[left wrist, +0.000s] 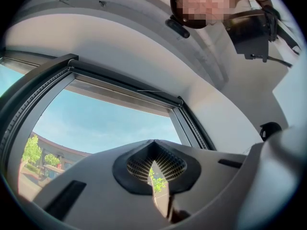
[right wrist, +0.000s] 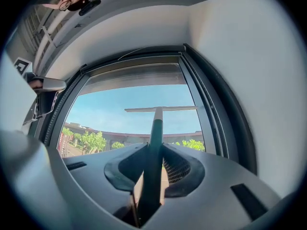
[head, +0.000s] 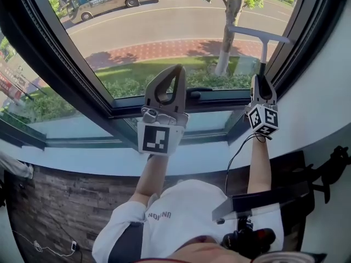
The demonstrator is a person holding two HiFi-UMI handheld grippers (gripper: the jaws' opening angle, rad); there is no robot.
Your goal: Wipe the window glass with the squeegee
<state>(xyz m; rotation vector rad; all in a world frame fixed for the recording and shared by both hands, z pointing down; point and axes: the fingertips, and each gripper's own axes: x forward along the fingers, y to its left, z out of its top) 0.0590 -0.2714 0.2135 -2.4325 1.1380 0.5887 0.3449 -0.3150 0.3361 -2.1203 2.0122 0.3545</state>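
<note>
Left tongs (head: 178,69) nearest, raised, jaws together, empty. Right tongs (head: 262,80) clamped on the dark handle of the squeegee (head: 264,51). Its pale T-blade sits level, high against the window glass (head: 164,26) by the right frame; contact unconfirmed. Judged: wiping stroke in hand. Next: press blade flat, draw down evenly.

I see clear, glossy window glass (head: 164,26) in a dark matt frame (head: 60,59); the squeegee (right wrist: 156,133) has a smooth, matt black handle.

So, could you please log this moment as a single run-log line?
right tongs: shut on squeegee handle | left tongs: shut, empty | blade raised at window glass, contact unclear
</note>
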